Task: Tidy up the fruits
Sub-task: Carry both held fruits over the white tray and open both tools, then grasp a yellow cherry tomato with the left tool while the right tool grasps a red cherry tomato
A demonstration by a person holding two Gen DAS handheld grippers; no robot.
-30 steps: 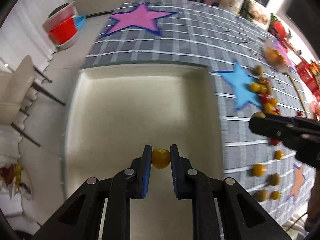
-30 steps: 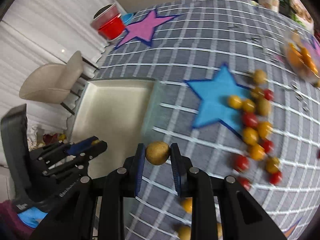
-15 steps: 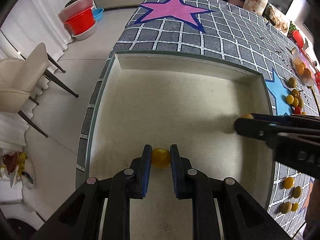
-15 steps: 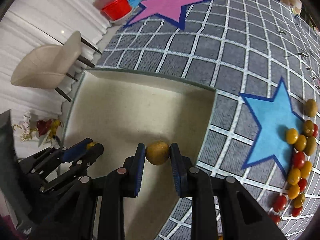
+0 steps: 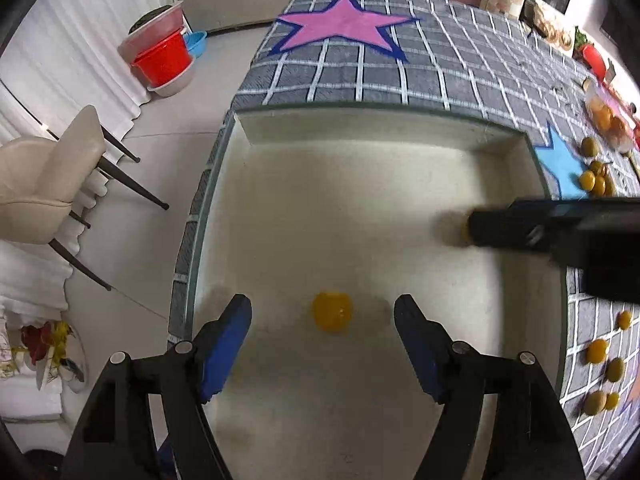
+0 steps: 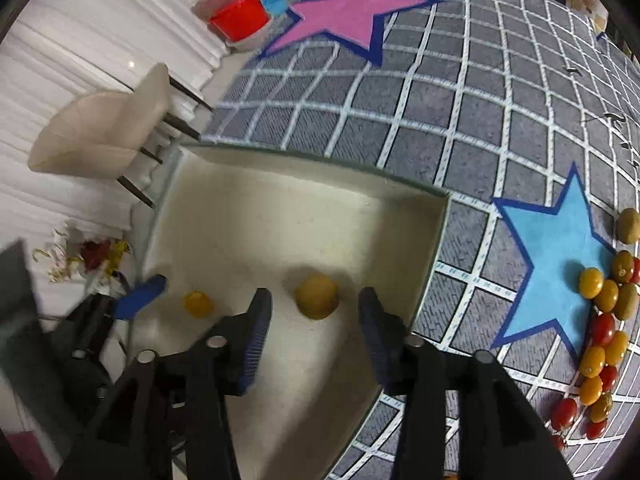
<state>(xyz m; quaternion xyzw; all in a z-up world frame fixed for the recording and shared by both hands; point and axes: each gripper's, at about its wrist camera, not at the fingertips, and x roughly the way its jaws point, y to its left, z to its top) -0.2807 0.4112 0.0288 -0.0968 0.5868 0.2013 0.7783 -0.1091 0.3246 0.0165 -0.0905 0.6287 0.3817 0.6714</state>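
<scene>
Blue-padded jaws of both grippers have just been opening. The left gripper (image 5: 323,320) is standing wide around a yellow cherry tomato (image 5: 332,311) lying free in the cream tray (image 5: 360,128); the right gripper (image 6: 315,316) is flanking a duller yellow fruit (image 6: 317,297). Lifting straight up should avoid nudging either. More fruit (image 6: 604,332) is waiting at three o'clock.

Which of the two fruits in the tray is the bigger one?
The dull yellow-brown fruit between the right gripper fingers is bigger. The bright orange-yellow fruit by the left gripper is smaller. Both lie on the tray floor, released.
</scene>
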